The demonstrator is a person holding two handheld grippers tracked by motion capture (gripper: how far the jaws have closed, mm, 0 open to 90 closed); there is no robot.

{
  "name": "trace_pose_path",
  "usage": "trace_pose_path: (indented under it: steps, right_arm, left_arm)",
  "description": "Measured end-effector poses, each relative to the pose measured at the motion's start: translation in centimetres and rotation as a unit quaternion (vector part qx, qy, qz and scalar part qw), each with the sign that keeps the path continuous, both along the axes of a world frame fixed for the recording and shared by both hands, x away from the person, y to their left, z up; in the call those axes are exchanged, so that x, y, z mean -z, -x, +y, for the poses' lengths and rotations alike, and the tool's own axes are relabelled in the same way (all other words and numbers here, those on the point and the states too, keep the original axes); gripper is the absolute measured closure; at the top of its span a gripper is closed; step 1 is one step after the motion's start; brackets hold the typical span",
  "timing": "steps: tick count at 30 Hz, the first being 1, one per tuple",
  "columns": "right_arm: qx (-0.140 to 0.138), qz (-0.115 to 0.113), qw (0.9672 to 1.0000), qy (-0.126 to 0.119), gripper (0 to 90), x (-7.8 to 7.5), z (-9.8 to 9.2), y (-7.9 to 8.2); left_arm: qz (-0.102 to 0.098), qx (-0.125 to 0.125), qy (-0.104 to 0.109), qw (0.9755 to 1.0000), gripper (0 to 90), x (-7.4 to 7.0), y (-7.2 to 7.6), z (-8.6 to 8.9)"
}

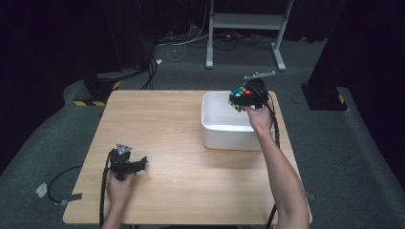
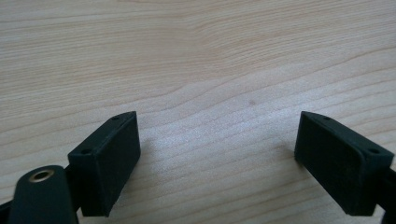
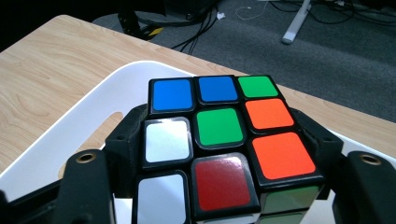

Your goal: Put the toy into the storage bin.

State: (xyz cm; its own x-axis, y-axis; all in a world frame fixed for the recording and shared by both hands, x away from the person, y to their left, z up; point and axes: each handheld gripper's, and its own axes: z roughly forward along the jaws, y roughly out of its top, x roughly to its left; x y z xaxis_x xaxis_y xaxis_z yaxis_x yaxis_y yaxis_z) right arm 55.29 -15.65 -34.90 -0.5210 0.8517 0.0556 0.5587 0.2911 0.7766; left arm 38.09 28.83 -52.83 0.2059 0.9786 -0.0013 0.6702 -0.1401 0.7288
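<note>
A scrambled puzzle cube [image 1: 241,94] with blue, green, orange, red and white stickers hangs over the far right part of the white bin [image 1: 210,133]. My right gripper [image 1: 244,98] is shut on the cube [image 3: 219,140], a black jaw pressed against each side of it. Below it the bin's white rim [image 3: 93,100] curves round. My left gripper [image 1: 142,163] rests low over the wooden table [image 1: 157,119] near the front left corner. It stands open [image 2: 217,163], with bare wood between the jaws.
The table's edges drop to grey carpet on all sides. Cables [image 1: 186,40] and a white stand's feet [image 1: 243,62] lie beyond the far edge. A cable [image 1: 59,179] trails off the table's left side from the left hand.
</note>
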Motion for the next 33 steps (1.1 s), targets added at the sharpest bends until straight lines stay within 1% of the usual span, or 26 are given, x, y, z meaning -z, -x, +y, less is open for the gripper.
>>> trace_pose_path:
  steps: [3,4,5,11,13,15,17,23,24,25,27,29,33]
  right_arm:
    - [0.004,0.007,1.0000,0.006,32.7,0.3,-0.2,-0.1]
    - [0.004,0.007,1.0000,0.006,32.7,0.3,-0.2,-0.1]
    - [0.008,0.012,0.9999,0.004,32.7,0.5,-0.4,-0.3]
    - [0.017,0.020,0.9996,0.005,32.7,1.1,-0.5,-0.8]
    - [0.017,0.021,0.9996,0.006,32.7,1.2,-0.4,-0.8]
    - [0.021,0.021,0.9995,0.012,32.7,1.3,-0.2,-0.9]
    - [0.020,0.020,0.9996,0.007,32.7,1.4,-0.1,-0.9]
    - [0.021,0.022,0.9994,0.013,32.7,1.9,0.3,-1.1]
    - [0.022,0.022,0.9994,0.013,32.7,2.0,0.3,-1.1]
    - [0.025,0.024,0.9994,0.007,32.6,2.2,0.2,-1.1]
    - [0.026,0.024,0.9993,0.007,32.6,2.3,0.2,-1.2]
    - [0.034,0.029,0.9989,0.013,32.6,2.5,0.2,-1.4]
    - [0.036,0.029,0.9988,0.013,32.6,2.5,0.3,-1.4]
  left_arm:
    - [0.000,0.000,0.000,1.0000,14.5,0.0,0.0,0.0]
    - [0.000,0.000,0.000,1.0000,14.5,0.0,0.0,0.0]
    - [0.000,0.000,0.000,1.0000,14.5,0.0,0.0,0.0]
    - [0.000,0.000,0.000,1.0000,14.5,0.0,0.0,0.0]
    - [0.000,0.000,0.000,1.0000,14.5,0.0,0.0,0.0]
    - [0.000,0.000,0.000,1.0000,14.5,0.0,0.0,0.0]
    - [0.000,0.000,0.000,1.0000,14.5,0.0,0.0,0.0]
    - [0.000,0.000,0.000,1.0000,14.5,0.0,0.0,0.0]
    - [0.000,0.000,0.000,1.0000,14.5,0.0,0.0,0.0]
    - [0.000,0.000,0.000,1.0000,14.5,0.0,0.0,0.0]
    - [0.000,0.000,0.000,1.0000,14.5,0.0,0.0,0.0]
    - [0.000,0.000,0.000,1.0000,14.5,0.0,0.0,0.0]
    - [0.000,0.000,0.000,1.0000,14.5,0.0,0.0,0.0]
